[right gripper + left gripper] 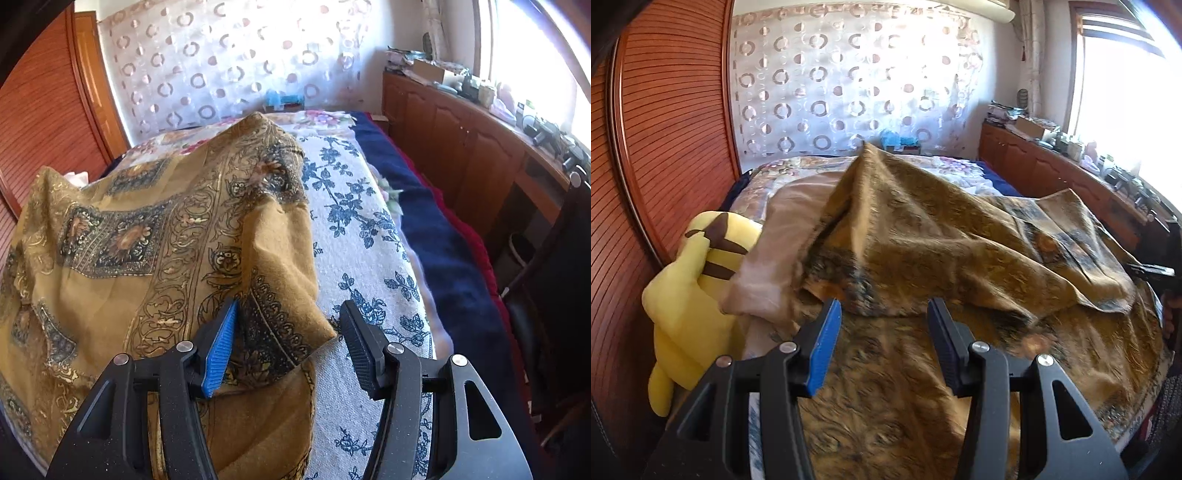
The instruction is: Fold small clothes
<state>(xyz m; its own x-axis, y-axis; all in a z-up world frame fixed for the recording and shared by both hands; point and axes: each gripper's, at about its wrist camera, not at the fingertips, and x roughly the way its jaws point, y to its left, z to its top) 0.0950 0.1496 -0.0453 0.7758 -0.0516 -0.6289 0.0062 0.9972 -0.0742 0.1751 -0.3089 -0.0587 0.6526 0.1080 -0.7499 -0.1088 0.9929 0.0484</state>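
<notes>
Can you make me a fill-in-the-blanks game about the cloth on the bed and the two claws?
1. The jaws of the left claw are ____, with nothing between them.
2. The plush toy beside the brown patterned cloth is ____ with brown stripes.
3. The bedcover next to the cloth is white with ____ flowers.
4. A corner of the cloth lies between the open jaws of the ____ claw.

Missing words: open; yellow; blue; right
</notes>
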